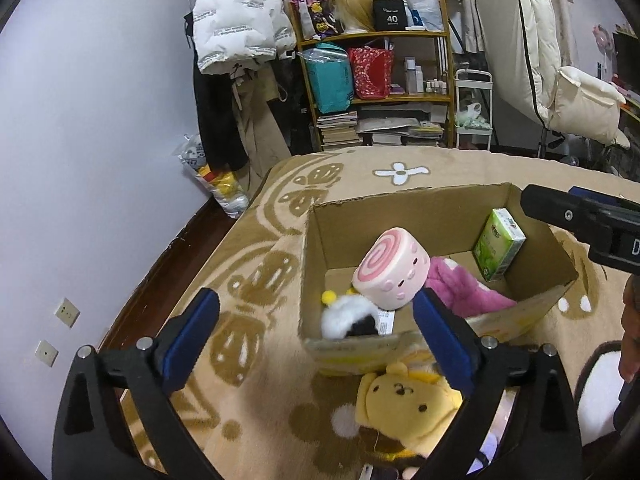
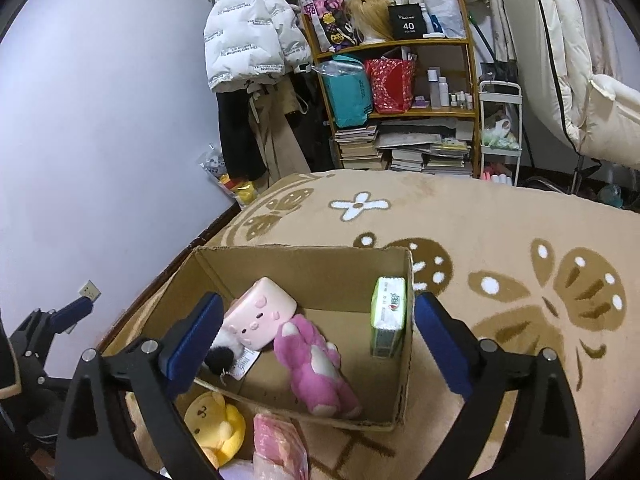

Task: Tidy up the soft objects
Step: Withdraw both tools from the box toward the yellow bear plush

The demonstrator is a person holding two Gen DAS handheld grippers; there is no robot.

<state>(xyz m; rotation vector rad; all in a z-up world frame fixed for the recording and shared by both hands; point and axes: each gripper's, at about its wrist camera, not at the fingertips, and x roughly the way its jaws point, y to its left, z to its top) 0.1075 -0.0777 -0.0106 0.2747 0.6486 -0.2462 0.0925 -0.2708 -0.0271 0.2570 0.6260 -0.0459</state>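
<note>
Box (image 1: 320, 236) sits mid-frame, pink roll plush (image 1: 392, 268) inside; left gripper (image 1: 316, 312) gapes wide before it, yellow bear (image 1: 404, 404) low between its fingers; right gripper (image 2: 318, 314) wide too, empty.

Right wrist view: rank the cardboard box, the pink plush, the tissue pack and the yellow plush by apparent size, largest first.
1. Cardboard box, by far the largest.
2. Pink plush.
3. Tissue pack.
Yellow plush: unranked, since it lies nearer the camera and partly hidden behind the right gripper's finger.
</note>
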